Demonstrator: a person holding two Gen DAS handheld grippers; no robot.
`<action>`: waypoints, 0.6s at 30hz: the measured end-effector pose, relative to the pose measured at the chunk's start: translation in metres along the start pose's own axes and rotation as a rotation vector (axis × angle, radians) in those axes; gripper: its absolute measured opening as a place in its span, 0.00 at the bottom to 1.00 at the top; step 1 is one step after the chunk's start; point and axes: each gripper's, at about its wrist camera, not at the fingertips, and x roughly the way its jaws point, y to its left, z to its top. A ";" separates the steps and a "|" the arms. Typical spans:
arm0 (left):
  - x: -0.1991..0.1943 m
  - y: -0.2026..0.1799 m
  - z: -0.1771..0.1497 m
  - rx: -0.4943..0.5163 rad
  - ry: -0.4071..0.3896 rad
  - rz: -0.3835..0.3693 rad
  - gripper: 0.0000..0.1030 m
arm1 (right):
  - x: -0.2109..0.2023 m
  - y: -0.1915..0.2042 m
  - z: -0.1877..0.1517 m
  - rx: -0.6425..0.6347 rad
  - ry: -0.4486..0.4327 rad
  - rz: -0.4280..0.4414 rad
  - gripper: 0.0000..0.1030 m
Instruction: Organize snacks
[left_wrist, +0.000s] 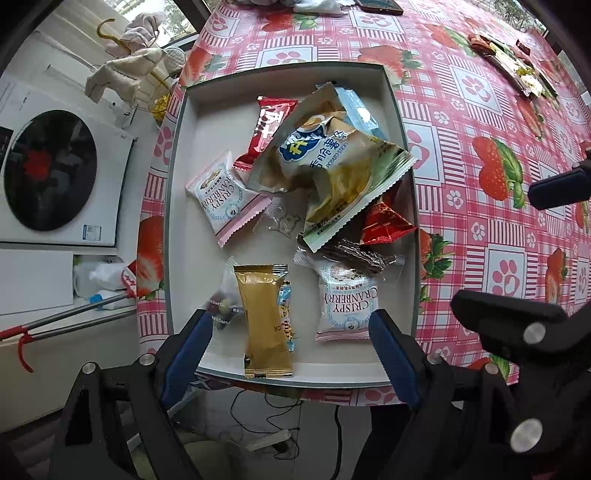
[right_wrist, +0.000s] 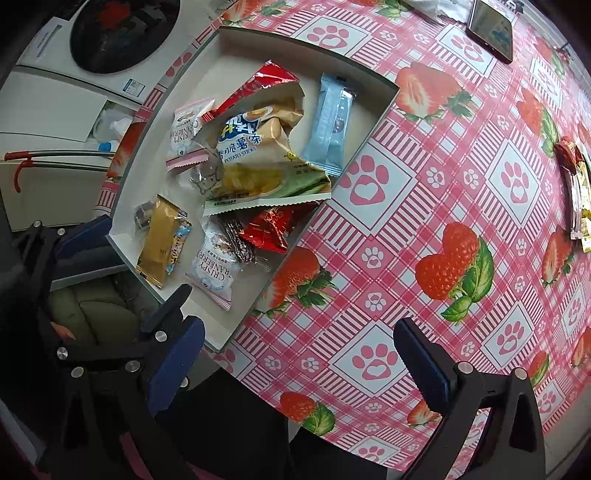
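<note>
Left wrist view shows the left hand-held gripper (left_wrist: 288, 365) with its blue pads apart and nothing between them, hanging over the near edge of the white box (left_wrist: 291, 75). This box sits on the worktop (left_wrist: 476, 110), which is covered by a strawberry tablecloth, and it reaches the worktop's near edge.

Inside the box the snacks lie in a loose heap. The big potato sticks bag (left_wrist: 332, 162) is in the middle of the box, on top of others. A gold packet (left_wrist: 264, 317) lies at the near rim of the box and hangs a little over it. Beside it is a Crispy Cranberry packet (left_wrist: 345, 299), and another one (left_wrist: 223, 195) lies at the left side of the box. A red packet (left_wrist: 267, 129) and a red crinkled pouch (left_wrist: 384, 221) are partly under the big bag. A light blue packet (right_wrist: 327, 129) lies at the far side of the box.

The right hand-held gripper (right_wrist: 299, 365) is also spread wide and empty, above bare tablecloth to the right of the box. More snack packets (right_wrist: 578, 192) lie in a row well away from the box, near the far right edge of the worktop.

I think the gold packet is the risk: a small push from the left pads could slide it off the rim to the floor. Also, a pull on the big bag may drag the packets under it, and slippery wrappers can escape a shallow pinch.
</note>
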 end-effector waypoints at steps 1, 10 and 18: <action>-0.002 -0.001 0.001 0.000 0.000 0.000 0.86 | 0.000 0.000 0.000 0.001 -0.002 -0.001 1.00; -0.005 0.000 0.001 0.003 -0.004 -0.004 0.86 | -0.001 0.002 0.002 -0.007 -0.007 -0.010 1.00; -0.001 0.003 0.003 -0.006 0.004 -0.010 0.86 | -0.001 0.002 0.001 -0.011 -0.007 -0.013 1.00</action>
